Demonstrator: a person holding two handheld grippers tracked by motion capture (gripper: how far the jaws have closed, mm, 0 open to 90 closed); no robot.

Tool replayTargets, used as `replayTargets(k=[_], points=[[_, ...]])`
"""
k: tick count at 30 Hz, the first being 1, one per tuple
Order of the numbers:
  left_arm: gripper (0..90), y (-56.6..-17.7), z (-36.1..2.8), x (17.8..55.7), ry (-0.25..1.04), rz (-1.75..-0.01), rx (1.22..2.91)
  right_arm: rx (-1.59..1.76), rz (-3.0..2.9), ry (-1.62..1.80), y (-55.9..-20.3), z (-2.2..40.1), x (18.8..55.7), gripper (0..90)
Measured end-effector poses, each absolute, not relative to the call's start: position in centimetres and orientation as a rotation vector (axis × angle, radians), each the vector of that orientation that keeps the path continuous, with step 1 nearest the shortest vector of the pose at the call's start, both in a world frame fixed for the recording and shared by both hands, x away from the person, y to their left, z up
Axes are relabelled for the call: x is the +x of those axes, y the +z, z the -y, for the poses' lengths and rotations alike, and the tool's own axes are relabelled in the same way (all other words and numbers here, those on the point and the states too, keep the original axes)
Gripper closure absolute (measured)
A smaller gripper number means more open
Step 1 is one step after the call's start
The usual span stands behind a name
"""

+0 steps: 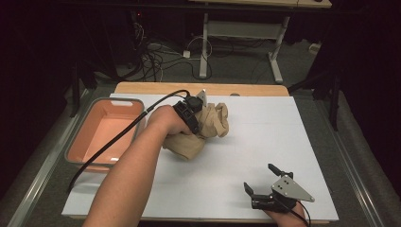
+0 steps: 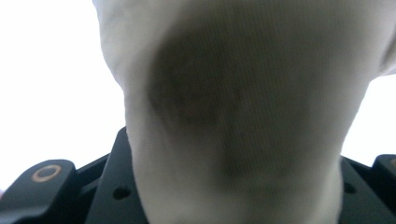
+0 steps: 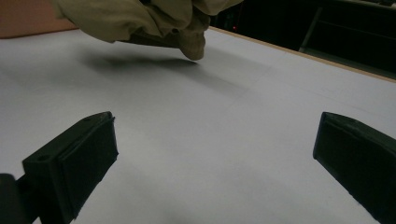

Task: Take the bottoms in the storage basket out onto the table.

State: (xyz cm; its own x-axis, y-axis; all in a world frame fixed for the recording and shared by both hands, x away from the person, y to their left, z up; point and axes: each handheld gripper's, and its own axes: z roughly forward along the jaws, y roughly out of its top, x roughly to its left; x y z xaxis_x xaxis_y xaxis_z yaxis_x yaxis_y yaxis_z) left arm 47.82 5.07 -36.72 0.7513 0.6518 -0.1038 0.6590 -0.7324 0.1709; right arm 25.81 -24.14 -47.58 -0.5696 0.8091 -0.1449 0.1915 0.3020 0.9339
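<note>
A crumpled beige cloth [image 1: 210, 124] is bunched in the middle of the white table sheet [image 1: 265, 137]. My left gripper [image 1: 199, 119] is buried in it from the left and shut on it. In the left gripper view the cloth [image 2: 233, 116] drapes right over the jaws and hides them. The right gripper view shows the cloth [image 3: 140, 18] hanging just above the sheet with a shadow below it, its lowest fold close to the surface. Near the front right edge my right gripper [image 1: 258, 176] stands open, its jaws [image 3: 215, 140] wide apart with bare sheet between them.
A pink tub with a grey rim [image 1: 74, 142] sits at the table's left side, and the left gripper's cable trails across it. The table's wooden far edge [image 1: 236, 89] shows beyond the sheet. Desk legs and cables stand on the floor behind.
</note>
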Motion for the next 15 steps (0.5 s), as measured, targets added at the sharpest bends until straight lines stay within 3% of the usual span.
replayTargets(k=[4,15], points=[[59.7,-37.9,-4.7,48.3,-0.060,-1.048,2.708,0.887,-1.951,1.273,-47.6,24.1,25.9,0.4],[56.0,-40.4,-4.8,49.2,0.078,-1.045,2.574,0.886,-1.959,1.264,-47.7,24.1,26.0,0.4]])
